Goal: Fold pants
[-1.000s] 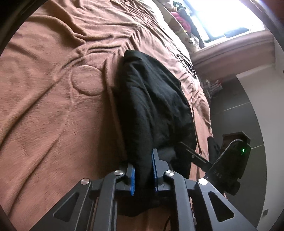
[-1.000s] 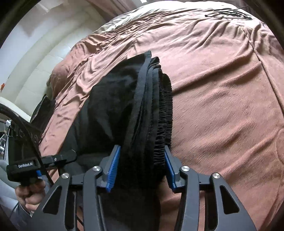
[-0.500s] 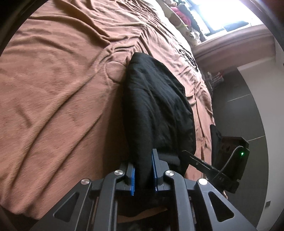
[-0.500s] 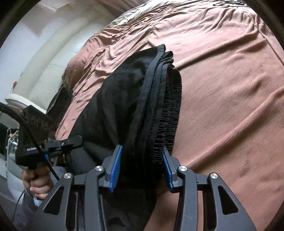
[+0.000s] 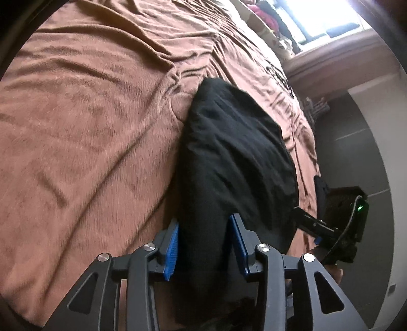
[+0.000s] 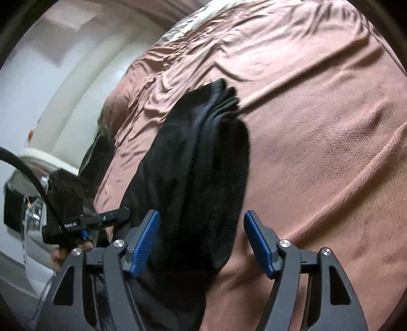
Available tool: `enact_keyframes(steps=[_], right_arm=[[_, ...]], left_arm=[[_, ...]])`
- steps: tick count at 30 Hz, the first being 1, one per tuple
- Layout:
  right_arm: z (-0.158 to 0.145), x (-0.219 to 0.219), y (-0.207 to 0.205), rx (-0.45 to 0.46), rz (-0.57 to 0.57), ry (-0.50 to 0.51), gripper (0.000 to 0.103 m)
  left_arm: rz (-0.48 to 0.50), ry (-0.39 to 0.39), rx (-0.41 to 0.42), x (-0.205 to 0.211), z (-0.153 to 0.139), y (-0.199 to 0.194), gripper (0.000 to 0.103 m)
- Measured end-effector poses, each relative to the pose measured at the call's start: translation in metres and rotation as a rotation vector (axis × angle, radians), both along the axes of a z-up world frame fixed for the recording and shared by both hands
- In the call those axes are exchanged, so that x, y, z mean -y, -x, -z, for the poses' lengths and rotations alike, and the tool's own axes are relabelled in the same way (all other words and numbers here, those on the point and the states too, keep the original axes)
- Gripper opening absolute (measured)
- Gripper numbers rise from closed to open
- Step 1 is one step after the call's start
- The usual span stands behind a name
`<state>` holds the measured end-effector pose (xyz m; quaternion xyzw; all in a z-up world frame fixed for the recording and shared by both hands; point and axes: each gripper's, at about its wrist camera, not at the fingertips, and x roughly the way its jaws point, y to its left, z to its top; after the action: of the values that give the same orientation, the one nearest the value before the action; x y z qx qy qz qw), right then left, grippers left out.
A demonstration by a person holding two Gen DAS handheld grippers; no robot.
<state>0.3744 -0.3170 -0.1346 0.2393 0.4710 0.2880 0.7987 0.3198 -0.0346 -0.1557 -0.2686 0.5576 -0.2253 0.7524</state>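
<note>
- 2 grippers, both released: left gripper point(image 5: 206, 242) and right gripper point(image 6: 202, 240) straddle the folded black pants point(image 5: 229, 157).
- Pants lie on the brown blanket point(image 5: 89, 127), stretching toward 12 o'clock.

Rumpled brown blanket point(image 5: 89, 122) covers the bed; bright window point(image 5: 328, 17) beyond its far edge

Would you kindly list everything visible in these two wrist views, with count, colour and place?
pants: one, black, folded into a bundle on the bed, between both sets of jaws
bedspread: one, brown, wrinkled, covering the bed
window: one, bright, far end beyond the bed
floor: dark grey, beside the bed
left gripper: one, black with blue pads, jaws open around the pants' end
right gripper: one, black with blue pads, jaws open, astride the pants' elastic edge
</note>
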Motion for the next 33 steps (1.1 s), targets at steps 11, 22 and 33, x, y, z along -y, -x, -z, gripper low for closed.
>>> enact_keyframes(steps=[11, 22, 33], right_arm=[[0.019, -0.007, -0.049, -0.075, -0.031, -0.104, 0.067], [0.022, -0.017, -0.060, -0.068, -0.027, -0.087, 0.067], [0.007, -0.029, -0.054, -0.023, -0.007, -0.020, 0.026]], left_arm=[[-0.036, 0.073, -0.006, -0.003, 0.013, -0.053, 0.041], [-0.044, 0.107, -0.013, 0.008, 0.026, -0.090, 0.041], [-0.029, 0.102, 0.033, 0.020, 0.013, -0.087, 0.012]])
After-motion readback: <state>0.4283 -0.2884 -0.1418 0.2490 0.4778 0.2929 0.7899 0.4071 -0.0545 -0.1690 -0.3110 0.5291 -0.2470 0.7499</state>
